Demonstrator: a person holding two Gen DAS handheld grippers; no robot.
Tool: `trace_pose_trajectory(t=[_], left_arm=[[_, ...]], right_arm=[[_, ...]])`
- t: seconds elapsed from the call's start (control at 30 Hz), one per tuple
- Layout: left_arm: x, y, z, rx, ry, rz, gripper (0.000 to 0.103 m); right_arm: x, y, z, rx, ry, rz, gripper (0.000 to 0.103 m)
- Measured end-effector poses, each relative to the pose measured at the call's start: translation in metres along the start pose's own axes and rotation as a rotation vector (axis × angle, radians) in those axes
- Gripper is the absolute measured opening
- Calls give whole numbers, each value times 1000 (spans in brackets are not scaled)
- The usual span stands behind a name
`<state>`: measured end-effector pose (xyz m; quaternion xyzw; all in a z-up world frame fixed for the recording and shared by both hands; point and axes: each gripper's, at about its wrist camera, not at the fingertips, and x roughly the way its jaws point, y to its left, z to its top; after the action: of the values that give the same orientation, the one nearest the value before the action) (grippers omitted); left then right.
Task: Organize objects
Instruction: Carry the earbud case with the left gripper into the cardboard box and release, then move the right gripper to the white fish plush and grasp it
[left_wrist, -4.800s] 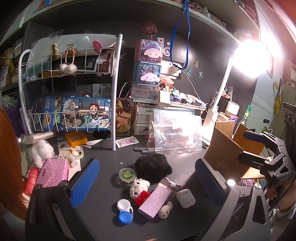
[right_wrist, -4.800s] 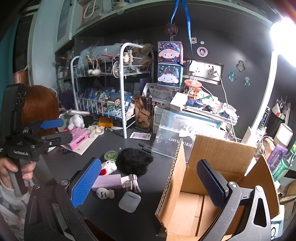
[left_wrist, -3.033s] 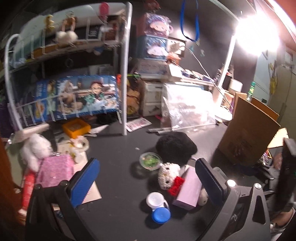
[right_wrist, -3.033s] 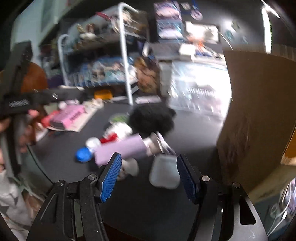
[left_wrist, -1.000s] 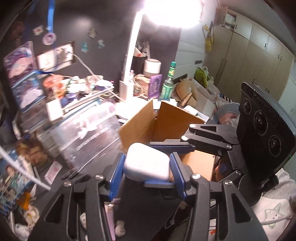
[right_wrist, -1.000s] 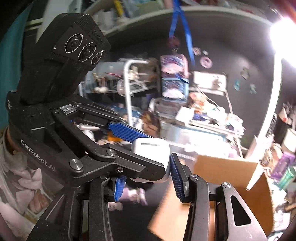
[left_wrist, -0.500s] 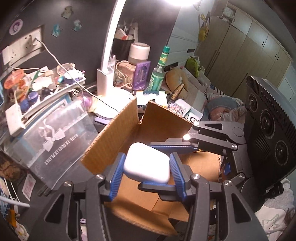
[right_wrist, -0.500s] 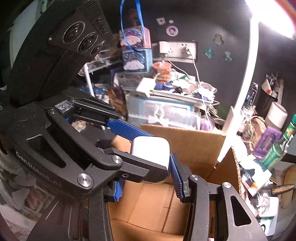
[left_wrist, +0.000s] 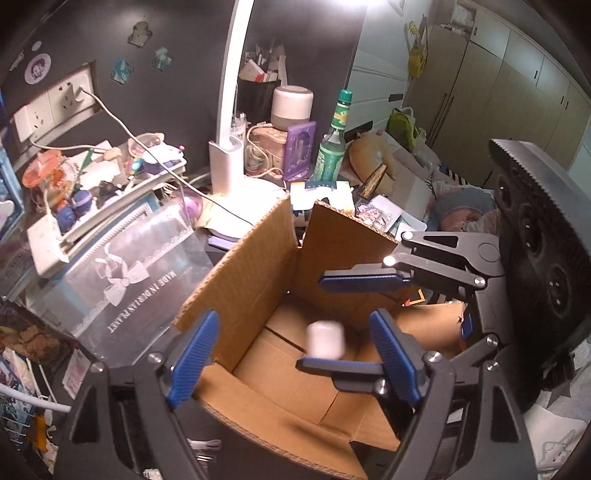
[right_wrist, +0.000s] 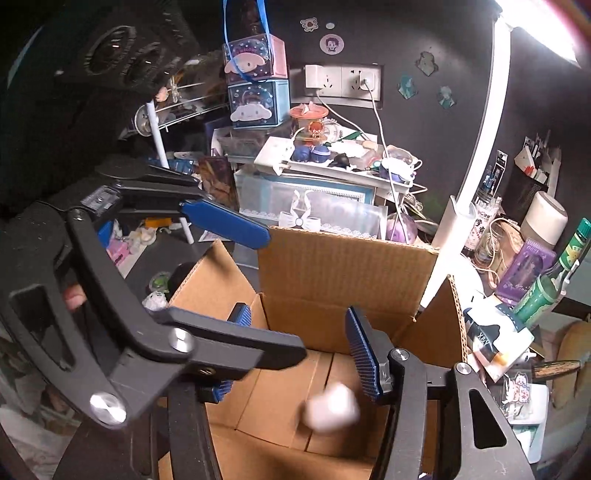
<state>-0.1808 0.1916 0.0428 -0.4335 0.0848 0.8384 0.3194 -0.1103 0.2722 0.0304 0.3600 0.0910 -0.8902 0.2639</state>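
Readable text, both wrist views:

- Clear plastic zip bag with white lace print and a bow (left_wrist: 125, 273), leaning at the left of the open brown cardboard box (left_wrist: 255, 254) — white capitals "MADE IN DURIAN PLANET", seen upside down in the left wrist view.
- Black-and-white card packet (right_wrist: 491, 332) just right of the box, right wrist view — "X&Y" on its black band.
- Clear cylindrical jar with a printed label (right_wrist: 480, 225), far right beside the white lamp post (right_wrist: 476, 162) — dark characters, too small to read.
- Other labels and stickers: illegible.
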Motion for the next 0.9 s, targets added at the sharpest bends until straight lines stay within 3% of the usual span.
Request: trace_pose_trajectory(t=[0.17,0.33,0.57,0.73,0.9], left_arm=[[-27,5,-8,-18,-86,10,82],[-77,18,-32,-39,-210,64,86],[-137,56,-103,-131,-356,204,90],[-152,81,-169,-219,-397,287,91],[-140,98,-225,-312,-399,326,91]], right_arm=[[-5,10,4,-23,-28,-2,50],[-18,41,15,-68,-128,31,50],[-21,118,26,-170,-221,190,50],[-1,171,16,-230,-182,325,50],[41,192,-16,-168,-71,399,50]])
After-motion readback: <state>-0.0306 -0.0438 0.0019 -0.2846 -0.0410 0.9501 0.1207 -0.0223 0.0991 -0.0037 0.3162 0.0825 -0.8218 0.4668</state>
